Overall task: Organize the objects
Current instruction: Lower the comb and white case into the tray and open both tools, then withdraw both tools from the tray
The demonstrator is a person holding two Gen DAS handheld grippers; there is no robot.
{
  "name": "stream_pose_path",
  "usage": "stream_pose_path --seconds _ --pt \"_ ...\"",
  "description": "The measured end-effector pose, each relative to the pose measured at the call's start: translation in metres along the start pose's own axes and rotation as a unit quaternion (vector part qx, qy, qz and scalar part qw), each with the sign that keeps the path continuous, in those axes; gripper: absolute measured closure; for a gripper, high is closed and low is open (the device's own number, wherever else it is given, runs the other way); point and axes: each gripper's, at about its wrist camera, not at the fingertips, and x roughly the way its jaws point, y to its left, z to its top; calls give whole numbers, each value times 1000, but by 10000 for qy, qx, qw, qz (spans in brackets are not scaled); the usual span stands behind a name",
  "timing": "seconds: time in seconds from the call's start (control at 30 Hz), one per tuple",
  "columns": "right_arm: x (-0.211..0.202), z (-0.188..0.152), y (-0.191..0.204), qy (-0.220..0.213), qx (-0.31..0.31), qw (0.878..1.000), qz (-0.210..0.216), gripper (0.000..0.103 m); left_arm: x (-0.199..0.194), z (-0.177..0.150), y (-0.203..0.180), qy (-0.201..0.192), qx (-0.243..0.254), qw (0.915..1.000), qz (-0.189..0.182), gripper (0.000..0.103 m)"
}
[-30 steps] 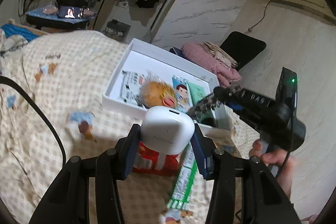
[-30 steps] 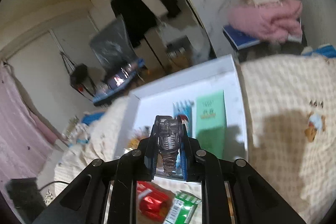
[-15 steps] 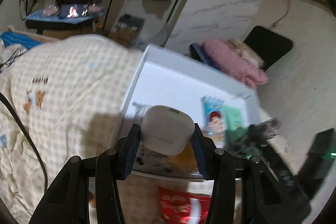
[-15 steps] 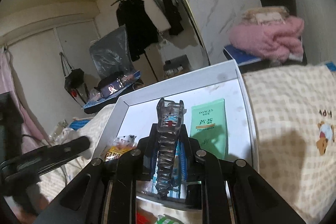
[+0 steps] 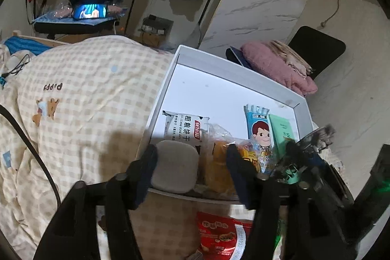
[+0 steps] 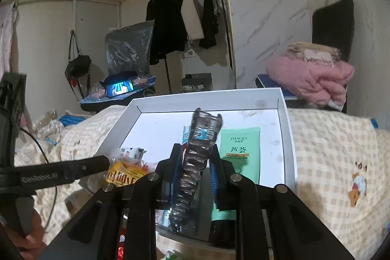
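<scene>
A shallow white box (image 5: 165,89) lies on the checked bedspread. My left gripper (image 5: 191,162) hangs over its near left corner with its jaws opening. The white earbud case (image 5: 174,167) lies in the box against the left finger, clear of the right one. My right gripper (image 6: 197,162) is over the box's near edge, its jaws also opening. A clear hair claw clip (image 6: 195,162) leans tilted between its fingers, its lower end down at the box floor. The left wrist view shows the clip (image 5: 314,138) at the right.
The box holds a white biscuit packet (image 5: 186,128), a yellow snack bag (image 5: 219,157), a blue candy packet (image 5: 259,133) and a green tube (image 6: 241,150). A red packet (image 5: 221,233) lies on the bed in front. Pink folded cloth (image 6: 312,79) sits behind.
The left gripper moved over the box, spread its jaws and let go of the earbud case. The right gripper rolled upright, came lower over the box and loosened on the clip.
</scene>
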Motion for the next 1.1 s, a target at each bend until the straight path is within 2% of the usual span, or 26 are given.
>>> stream_pose_path --seconds 0.03,0.07,0.17,0.37,0.43,0.57,0.83,0.87,1.0,1.1 --pt "3 -2 2 77 -69 9999 -9 19 -1 -1 0 -44 19 10000 -14 36" --pt "4 -4 5 60 -122 9999 30 10 -2 -2 0 -64 20 10000 -22 36" --pt "-2 -7 12 -101 -354 9992 122 9 -6 -4 3 -149 -65 9998 -120 36" --pt "-18 -8 31 -574 -896 9943 -19 7 -20 -8 5 -268 -142 9993 -212 33" --pt "-22 -7 30 -658 -882 9939 -23 1 -24 -9 3 -300 -129 9992 -245 32" --pt "-23 -3 21 -622 -708 9953 240 1 -34 -11 1 -388 -83 9989 -263 30" --pt "-32 5 -7 -548 -4 9975 435 1 -50 -13 1 -431 -261 9979 -403 29" --pt "-36 7 -9 -578 25 9972 476 1 -56 -12 0 -440 -329 9972 -508 29" --pt "-52 23 -17 -546 344 9943 849 1 -78 -8 -9 -597 -315 9949 -752 28" --pt "-65 35 -21 -530 568 9908 1104 1 -92 -6 -19 -734 -118 9953 -627 26"
